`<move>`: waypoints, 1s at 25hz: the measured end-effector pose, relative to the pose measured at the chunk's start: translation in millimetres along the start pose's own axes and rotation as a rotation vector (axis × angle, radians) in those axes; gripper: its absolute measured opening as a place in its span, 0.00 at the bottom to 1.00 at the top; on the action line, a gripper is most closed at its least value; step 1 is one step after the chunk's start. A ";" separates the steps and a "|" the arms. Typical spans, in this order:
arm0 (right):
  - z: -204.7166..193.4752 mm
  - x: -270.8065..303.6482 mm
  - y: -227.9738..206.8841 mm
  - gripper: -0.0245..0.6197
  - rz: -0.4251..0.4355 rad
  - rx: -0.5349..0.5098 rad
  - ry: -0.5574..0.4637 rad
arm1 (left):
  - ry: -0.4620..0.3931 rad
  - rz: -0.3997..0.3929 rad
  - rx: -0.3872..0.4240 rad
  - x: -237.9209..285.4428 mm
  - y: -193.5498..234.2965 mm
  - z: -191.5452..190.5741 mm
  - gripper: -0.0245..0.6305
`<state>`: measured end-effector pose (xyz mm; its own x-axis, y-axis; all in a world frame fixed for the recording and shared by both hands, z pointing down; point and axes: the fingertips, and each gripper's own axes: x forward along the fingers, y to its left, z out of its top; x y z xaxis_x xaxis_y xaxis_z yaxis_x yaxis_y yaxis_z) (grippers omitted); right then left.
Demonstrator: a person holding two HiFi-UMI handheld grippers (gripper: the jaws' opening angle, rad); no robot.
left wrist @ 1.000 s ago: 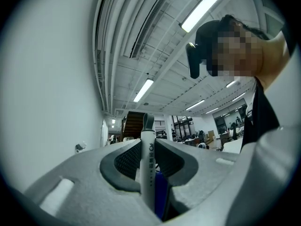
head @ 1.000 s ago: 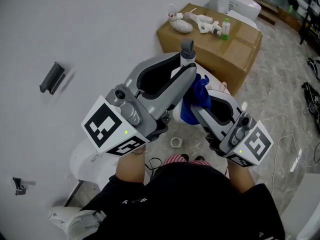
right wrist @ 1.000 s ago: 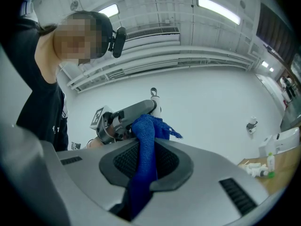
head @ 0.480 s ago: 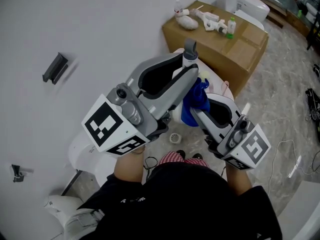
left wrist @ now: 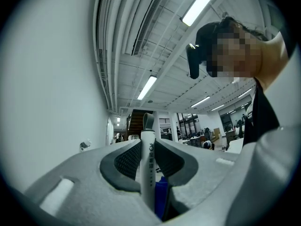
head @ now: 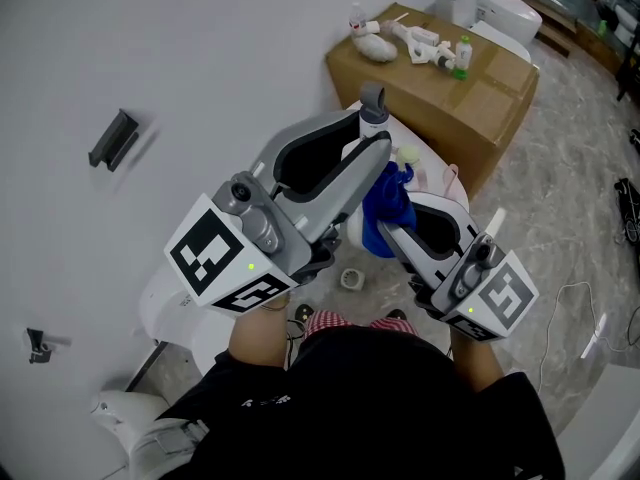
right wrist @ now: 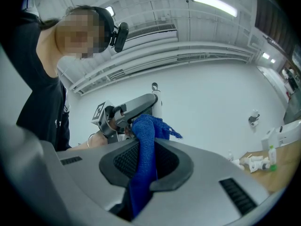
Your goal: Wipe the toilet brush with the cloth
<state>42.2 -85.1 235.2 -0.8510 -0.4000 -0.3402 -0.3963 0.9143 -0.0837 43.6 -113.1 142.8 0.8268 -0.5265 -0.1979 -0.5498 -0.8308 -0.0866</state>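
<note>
left gripper (head: 366, 140): tilted slightly up, jaws clamped on toilet brush (left wrist: 147, 157) handle | right gripper (head: 398, 220): angled up alongside, jaws clamped on cloth (right wrist: 144, 142) | toilet brush: long axis upright through left jaws, head hidden | cloth: bunched just right of shaft, below left jaws

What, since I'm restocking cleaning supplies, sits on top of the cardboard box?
On the cardboard box lie a white bundle, white plastic pieces and a small greenish bottle. The box is shut, so its inside is unseen; the toilet brush handle hides part of its near side.
</note>
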 end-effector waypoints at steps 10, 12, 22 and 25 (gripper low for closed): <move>-12.3 16.1 7.4 0.14 0.012 0.018 0.018 | -0.009 -0.005 0.012 -12.3 11.3 6.9 0.18; -15.3 17.2 6.9 0.14 0.022 0.017 0.019 | -0.008 -0.002 0.021 -13.6 12.2 7.2 0.18; -31.3 21.6 7.7 0.14 0.040 0.046 0.030 | -0.008 0.018 0.038 -16.8 16.5 5.3 0.18; -35.9 23.0 8.1 0.14 0.035 0.050 0.037 | -0.008 0.019 0.039 -19.6 17.8 4.8 0.18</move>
<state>7.1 -89.2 260.3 -0.8766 -0.3691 -0.3086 -0.3493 0.9294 -0.1194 17.0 -116.7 140.5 0.8155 -0.5400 -0.2080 -0.5693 -0.8133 -0.1205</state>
